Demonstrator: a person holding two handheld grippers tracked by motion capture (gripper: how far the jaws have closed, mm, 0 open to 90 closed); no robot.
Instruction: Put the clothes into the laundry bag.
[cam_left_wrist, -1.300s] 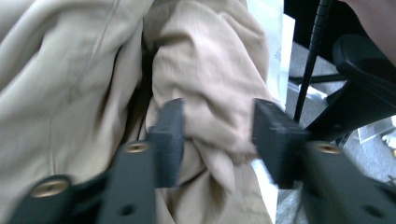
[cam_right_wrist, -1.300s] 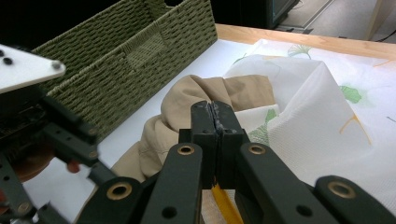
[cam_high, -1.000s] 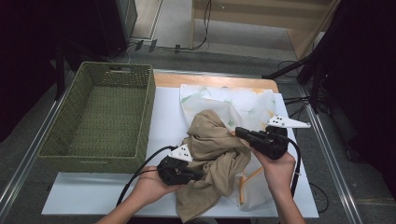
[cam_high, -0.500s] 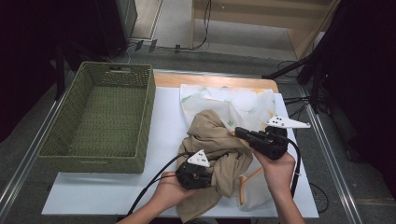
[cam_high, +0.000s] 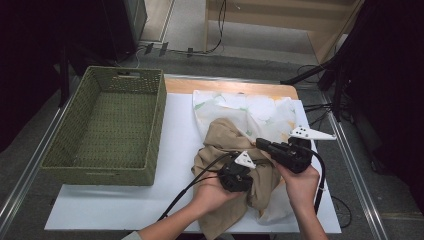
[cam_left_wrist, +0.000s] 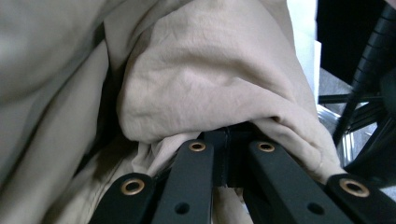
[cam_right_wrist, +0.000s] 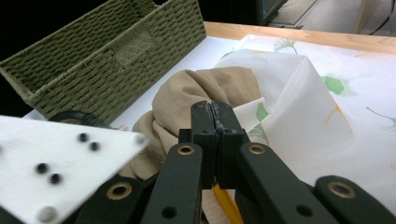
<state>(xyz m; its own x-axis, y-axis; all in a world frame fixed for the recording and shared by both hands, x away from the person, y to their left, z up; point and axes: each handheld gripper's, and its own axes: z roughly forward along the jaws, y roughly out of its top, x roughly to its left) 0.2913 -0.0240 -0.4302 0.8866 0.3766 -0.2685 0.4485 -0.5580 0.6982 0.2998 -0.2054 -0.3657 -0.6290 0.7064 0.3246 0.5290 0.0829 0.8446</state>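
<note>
We see a white table (cam_high: 125, 215) carrying everything, with a woven green basket (cam_high: 107, 132) standing along its left edge, reaching from the far left corner most of the way toward the near one. Toward the right edge lies a white cloth printed with green leaves (cam_high: 260, 110), spread from the far side down to the near edge. On top of it, nearer the middle of the table, sits a crumpled tan garment (cam_high: 220, 140), bunched up and trailing toward the near edge. Our right gripper (cam_high: 261, 144) rests over the tan garment where it meets the white cloth, its jaws pressed together at the tips. Our left gripper (cam_high: 245, 181) is pushed into the tan folds near the near edge, jaws closed, with fabric draped over their tips.
</note>
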